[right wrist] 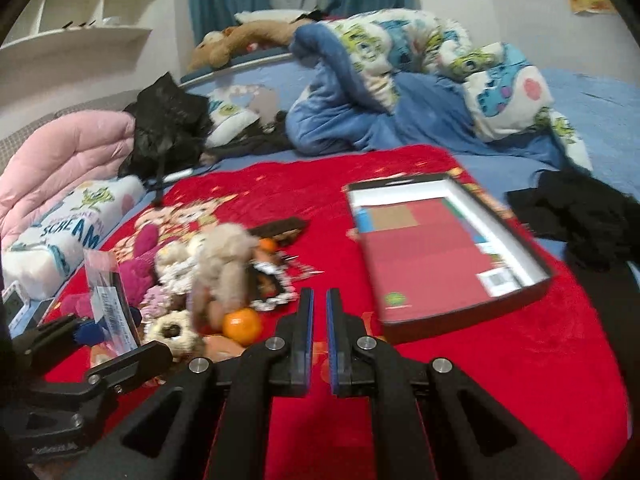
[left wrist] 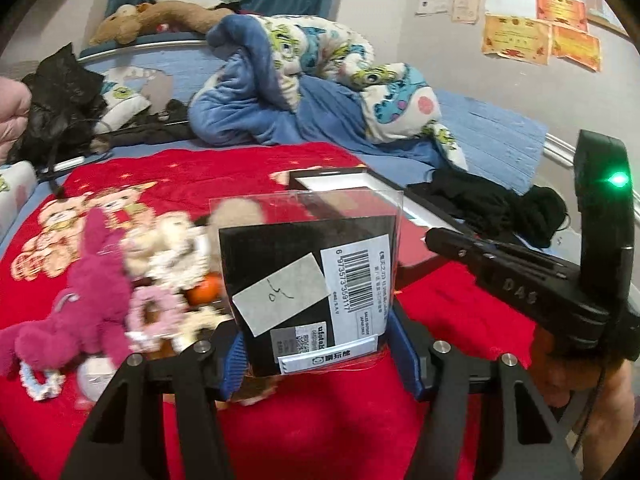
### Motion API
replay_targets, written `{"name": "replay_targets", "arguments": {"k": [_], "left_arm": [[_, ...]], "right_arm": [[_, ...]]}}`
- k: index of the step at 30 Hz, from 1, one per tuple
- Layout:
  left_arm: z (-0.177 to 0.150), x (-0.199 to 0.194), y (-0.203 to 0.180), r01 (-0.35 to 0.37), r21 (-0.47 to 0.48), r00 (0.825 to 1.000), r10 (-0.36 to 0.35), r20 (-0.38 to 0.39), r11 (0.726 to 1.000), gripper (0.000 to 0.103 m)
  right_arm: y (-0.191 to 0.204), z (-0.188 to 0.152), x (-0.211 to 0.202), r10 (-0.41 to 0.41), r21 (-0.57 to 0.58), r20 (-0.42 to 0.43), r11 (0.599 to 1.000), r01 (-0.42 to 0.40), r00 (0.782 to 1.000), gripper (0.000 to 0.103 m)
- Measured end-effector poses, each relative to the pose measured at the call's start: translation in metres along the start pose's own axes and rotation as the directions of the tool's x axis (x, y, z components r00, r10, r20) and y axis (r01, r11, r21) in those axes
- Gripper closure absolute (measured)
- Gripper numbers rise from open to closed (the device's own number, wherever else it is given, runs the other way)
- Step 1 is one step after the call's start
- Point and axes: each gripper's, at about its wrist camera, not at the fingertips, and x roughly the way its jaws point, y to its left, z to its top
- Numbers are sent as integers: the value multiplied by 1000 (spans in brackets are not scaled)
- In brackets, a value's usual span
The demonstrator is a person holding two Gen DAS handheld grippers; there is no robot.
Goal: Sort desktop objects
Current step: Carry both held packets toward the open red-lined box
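My left gripper [left wrist: 316,344] is shut on a clear plastic display box [left wrist: 308,268] with a black base and barcode label, held above the red blanket; the box also shows at the left of the right wrist view [right wrist: 110,300]. My right gripper [right wrist: 319,312] is shut and empty, low over the blanket; it also shows at the right of the left wrist view [left wrist: 440,240]. A pile of small things lies on the left: a pink plush [left wrist: 80,304], a beige plush [right wrist: 228,264], fluffy hair ties [right wrist: 172,328] and an orange [right wrist: 241,323]. An open shallow box [right wrist: 440,252] lies to the right.
The red blanket [right wrist: 500,360] covers the bed. Behind are a blue and white cartoon quilt [right wrist: 400,80], a pink duvet [right wrist: 60,160], black clothes [right wrist: 580,216], a black bag [right wrist: 168,128] and a brown plush [right wrist: 240,40]. White shelves [right wrist: 80,20] stand at the back left.
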Motion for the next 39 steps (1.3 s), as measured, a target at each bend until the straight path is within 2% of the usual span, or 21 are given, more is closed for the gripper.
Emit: {"name": "replay_targets", "arguments": {"k": [5,10,16,21,23,27,32,35,39], "left_arm": [[4,3,-22,12,34,1000,-13,9,999,40],[-1,-21,-2,-81,40,996,79,46,996,40],[-1,-46,44,-214,5,972,212,101,977,40],[-7,-66,76,-257,-39,957,260,129,966,40],[-11,-71,88,-258,-57,956,264,126,964,40],[-21,-70,111,-232,-110,966,242,89,966,40],[-32,-61,123,-268,-96,961,273,48,959,40],[-33,-58,128,-243,-102,968,248,32,965,40],[-36,-51,133,-189,-144,982,191,-3,971,40]], "right_arm": [[-45,-3,-25,-40,55,14,998,39,999,96],[-58,-13,-28,-26,78,-2,997,27,1000,96],[-22,-13,-3,78,38,-21,996,-78,997,94],[25,-10,25,153,-23,-56,988,-155,987,93],[41,-11,36,184,-40,-74,982,-187,980,93],[72,-12,51,238,-68,-98,967,-245,966,93],[99,-11,69,247,-87,-111,962,-257,963,92],[105,-13,80,239,-80,-125,965,-250,963,80],[103,-15,94,236,-59,-143,967,-246,961,78]]}}
